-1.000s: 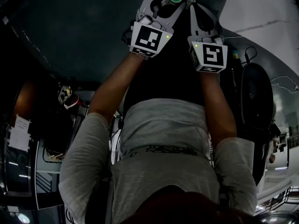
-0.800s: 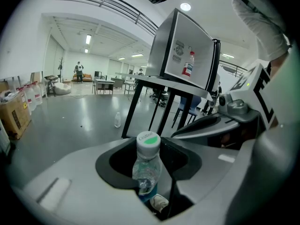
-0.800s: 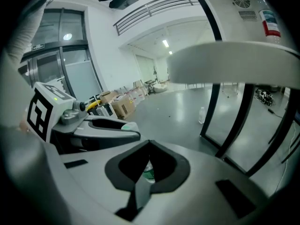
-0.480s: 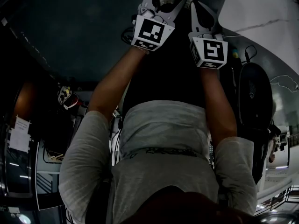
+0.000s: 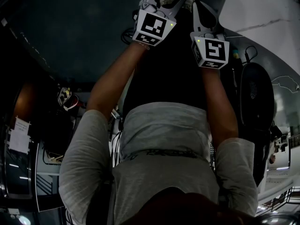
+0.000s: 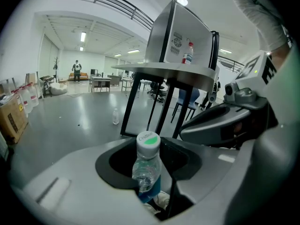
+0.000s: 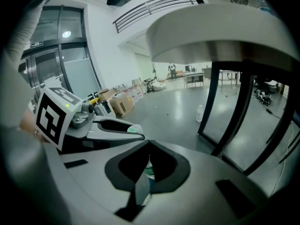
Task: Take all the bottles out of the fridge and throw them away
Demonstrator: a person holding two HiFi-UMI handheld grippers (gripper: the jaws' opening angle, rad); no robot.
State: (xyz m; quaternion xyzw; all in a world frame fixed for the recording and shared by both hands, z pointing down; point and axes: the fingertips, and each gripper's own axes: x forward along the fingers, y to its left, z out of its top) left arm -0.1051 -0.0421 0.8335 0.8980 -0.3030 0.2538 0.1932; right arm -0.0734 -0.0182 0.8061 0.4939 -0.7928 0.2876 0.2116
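Left gripper (image 6: 149, 170) clamps the bottle (image 6: 147, 156) by its body, cap up, for carrying to disposal; right gripper (image 7: 147, 170), jaws together, idles alongside.

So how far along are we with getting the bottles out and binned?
Done: one water bottle is out of the fridge. In hand: the left gripper is shut on it, white cap up, and it is not binned yet. The right gripper is shut and empty. Left: a red-capped bottle shows at the fridge, and another bottle stands on the floor. No bin is clearly in view.
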